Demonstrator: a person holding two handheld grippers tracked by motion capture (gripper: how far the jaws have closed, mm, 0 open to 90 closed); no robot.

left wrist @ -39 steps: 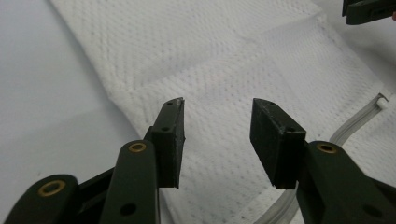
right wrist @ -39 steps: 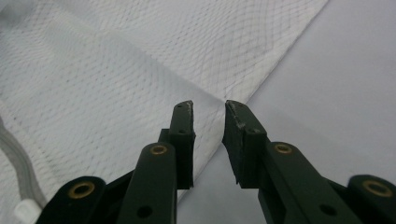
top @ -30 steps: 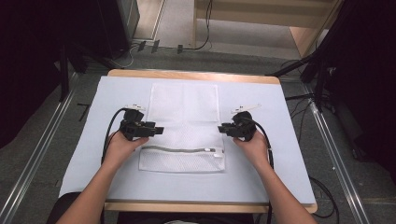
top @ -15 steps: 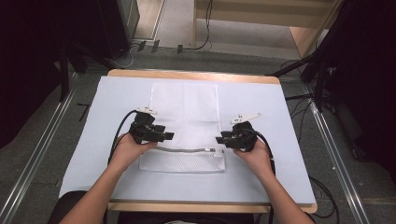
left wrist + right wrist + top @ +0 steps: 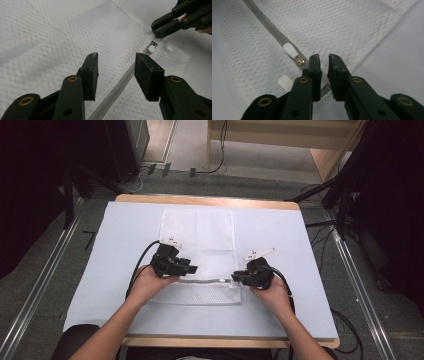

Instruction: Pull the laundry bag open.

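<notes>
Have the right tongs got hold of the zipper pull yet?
Apart. In the right gripper view the white zipper pull lies ahead and left of the right tongs, with mesh bag visible between them.

A lab or test room set up for recording is suggested by a plain wooden table (image 5: 210,201) covered with a pale blue sheet (image 5: 115,255), placed on a grey carpeted floor (image 5: 45,270). Metal floor rails (image 5: 40,292) are seen along both side edges of the table, black cables (image 5: 320,225) are trailed past its far right corner, and dark equipment stands (image 5: 75,175) are set beyond its far left corner.
</notes>
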